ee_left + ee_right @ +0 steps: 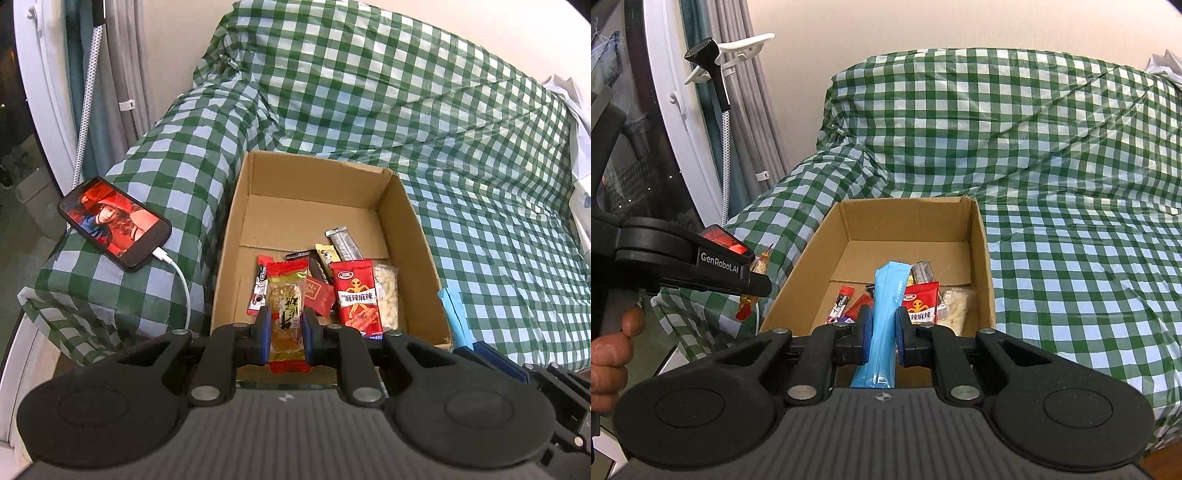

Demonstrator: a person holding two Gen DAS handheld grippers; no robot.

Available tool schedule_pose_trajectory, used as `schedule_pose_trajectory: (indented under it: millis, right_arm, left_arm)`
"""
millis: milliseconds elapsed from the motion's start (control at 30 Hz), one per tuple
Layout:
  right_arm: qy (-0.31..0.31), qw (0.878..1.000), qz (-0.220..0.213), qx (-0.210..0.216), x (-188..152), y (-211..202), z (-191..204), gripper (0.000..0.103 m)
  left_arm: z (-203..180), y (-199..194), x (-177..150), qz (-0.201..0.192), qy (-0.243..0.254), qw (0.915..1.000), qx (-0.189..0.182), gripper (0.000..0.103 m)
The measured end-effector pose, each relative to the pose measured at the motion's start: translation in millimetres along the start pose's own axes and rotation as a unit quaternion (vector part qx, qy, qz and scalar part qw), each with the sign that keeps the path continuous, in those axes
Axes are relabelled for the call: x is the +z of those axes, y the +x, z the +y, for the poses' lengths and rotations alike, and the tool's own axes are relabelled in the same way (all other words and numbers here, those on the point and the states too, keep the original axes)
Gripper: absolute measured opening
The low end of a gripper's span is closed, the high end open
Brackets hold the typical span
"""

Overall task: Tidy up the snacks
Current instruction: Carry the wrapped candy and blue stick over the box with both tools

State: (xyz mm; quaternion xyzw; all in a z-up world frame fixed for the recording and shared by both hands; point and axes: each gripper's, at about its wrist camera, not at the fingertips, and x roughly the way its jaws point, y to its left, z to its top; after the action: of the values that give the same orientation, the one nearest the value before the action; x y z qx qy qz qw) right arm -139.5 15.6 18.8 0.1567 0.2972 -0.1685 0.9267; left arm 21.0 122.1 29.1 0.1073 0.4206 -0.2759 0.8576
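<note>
Left wrist view: the left gripper [285,325] is pinching a peanut brittle bar [286,314] over the cardboard box [424,258], where several snacks are already lying beyond the fingers.

Right wrist view: the right gripper [883,334] is clamping a blue sachet [886,321] at the box's near edge; both still need dropping in.

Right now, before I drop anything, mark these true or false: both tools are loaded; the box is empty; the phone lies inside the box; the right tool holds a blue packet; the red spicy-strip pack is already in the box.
1. Both tools are loaded. True: the left tool grips a gold peanut bar, and the right tool grips a packet.
2. The cardboard box is empty. False: several snacks lie at its near end.
3. The phone lies inside the box. False: it rests on the checked cover to the box's left.
4. The right tool holds a blue packet. True.
5. The red spicy-strip pack is in the box. True.
</note>
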Motion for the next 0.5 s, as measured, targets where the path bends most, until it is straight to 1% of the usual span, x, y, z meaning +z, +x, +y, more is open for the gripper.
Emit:
schedule_pose_trajectory:
  millis: [500]
  right_arm:
    - [0.006,1.000,0.012,-0.003,2.2,12.3,-9.7,0.014]
  left_arm:
    - [1.0,14.8,10.1,0.006,-0.005,0.9999,0.006,0.019]
